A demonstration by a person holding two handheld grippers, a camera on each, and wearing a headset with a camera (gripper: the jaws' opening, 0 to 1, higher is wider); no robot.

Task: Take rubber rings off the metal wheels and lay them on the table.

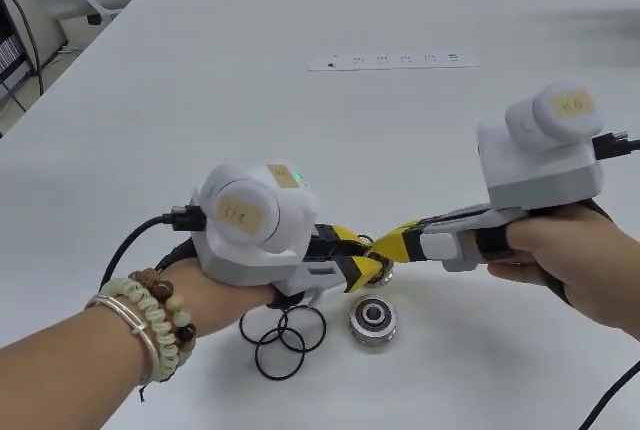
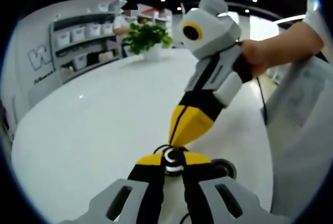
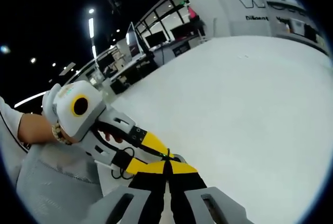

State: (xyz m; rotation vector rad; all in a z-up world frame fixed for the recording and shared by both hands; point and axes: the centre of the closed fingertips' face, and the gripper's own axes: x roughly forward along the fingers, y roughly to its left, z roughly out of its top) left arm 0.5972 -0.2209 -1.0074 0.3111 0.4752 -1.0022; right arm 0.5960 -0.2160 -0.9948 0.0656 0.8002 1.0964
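Rings (image 1: 288, 333): three thin black rubber loops, overlapping one another, flat on the white table (image 1: 300, 120), just left of the loose wheel (image 1: 373, 320) in the head view. Near it, but not touching it. Loose wheel itself small, round, silver metal with a dark hub, lying flat on the table.

Just above the loose wheel, lifted off the table: the tips of both grippers, meeting nose to nose.

Left gripper (image 1: 366, 266) reaching in from the left of the loose wheel, held by a hand (image 1: 215, 295) with bead bracelets (image 1: 150, 322) at the wrist. In the left gripper view, black yellow-tipped jaws pinching a second, held wheel (image 2: 171, 160) from both sides, with the loose wheel just behind and to the right on the table.

Right gripper (image 1: 388, 246) coming in from the right of the loose wheel, held in the other hand (image 1: 570, 255). Jaws pressed together, tapering to one yellow point against the rim of the held wheel. Cannot tell whether a ring is caught between them.

Well beyond the loose wheel, toward the far side of the table: a flat white power strip (image 1: 395, 61).

In the left gripper view, far past the loose wheel: a leafy green plant (image 2: 148, 34) in a white pot (image 2: 152, 53) on the table, and wall shelves lined with pale bins (image 2: 78, 39), contents hidden.
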